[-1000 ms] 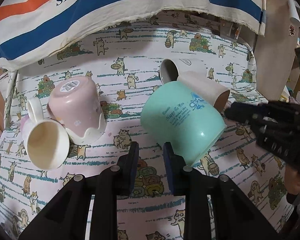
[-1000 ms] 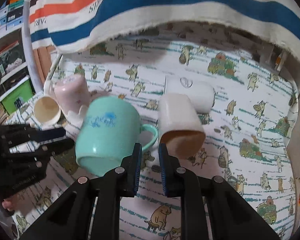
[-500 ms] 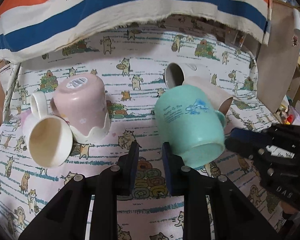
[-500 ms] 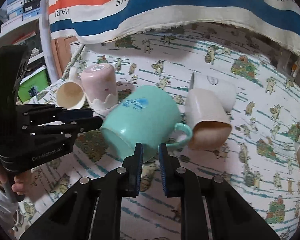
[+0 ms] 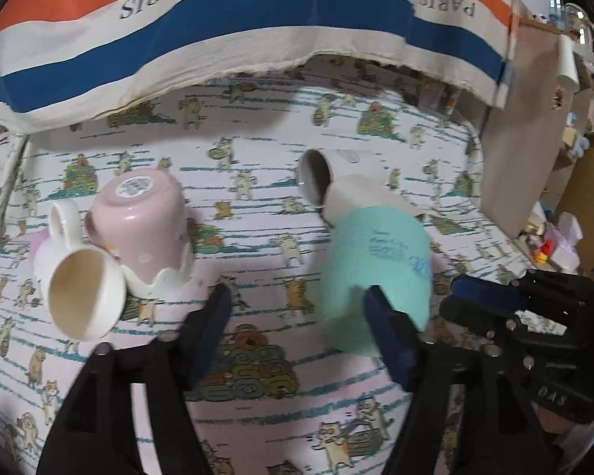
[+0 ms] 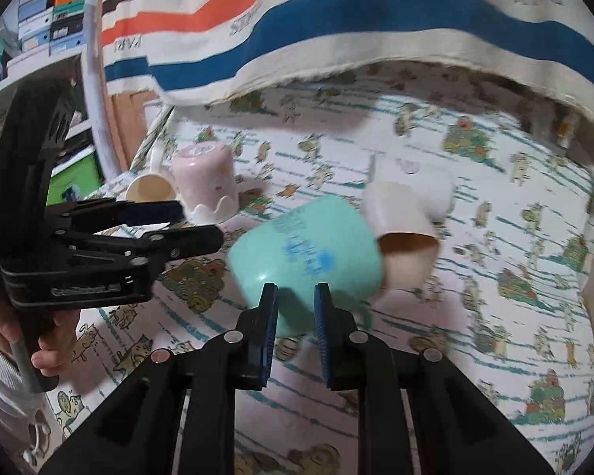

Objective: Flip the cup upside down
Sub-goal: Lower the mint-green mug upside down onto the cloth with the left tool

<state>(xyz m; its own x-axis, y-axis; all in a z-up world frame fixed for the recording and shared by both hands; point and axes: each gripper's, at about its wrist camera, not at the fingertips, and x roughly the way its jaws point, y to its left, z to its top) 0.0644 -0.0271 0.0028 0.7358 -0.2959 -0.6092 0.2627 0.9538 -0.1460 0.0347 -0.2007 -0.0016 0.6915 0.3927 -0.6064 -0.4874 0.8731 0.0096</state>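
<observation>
Five cups on a cat-print tablecloth point(image 5: 257, 403), under the hanging edge of a striped cloth point(image 5: 257, 12) lettered PARIS. Far left from the left wrist camera: cream mug point(image 5: 85, 293) on its side, mouth toward the lens, handle up. Just beside and touching it, pink cup point(image 5: 142, 221) standing upside down on a scalloped rim, label on its base. Toward the middle, left gripper point(image 5: 295, 301) spread wide, nothing between the fingers, cloth showing through the gap; right-hand finger crossing in front of the teal cup point(image 5: 380, 261). Behind that, white cup point(image 5: 316, 176) on its side with its mouth facing left, and beige cup point(image 5: 360, 198) lying against it. Teal cup tilted, blurred, base up and away, mouth down toward the lens, right of centre and close in front of the beige one; impossible to say whether resting on the cloth or raised off it. Far right, right gripper point(image 5: 451, 297) reaching in from the side, tips next to the teal wall. From the right wrist camera: left gripper at far left held by a hand point(image 6: 47, 340), then teal cup at centre, right gripper drawn narrow at its lower edge with teal showing in the slim gap, actual clamping not clear.
</observation>
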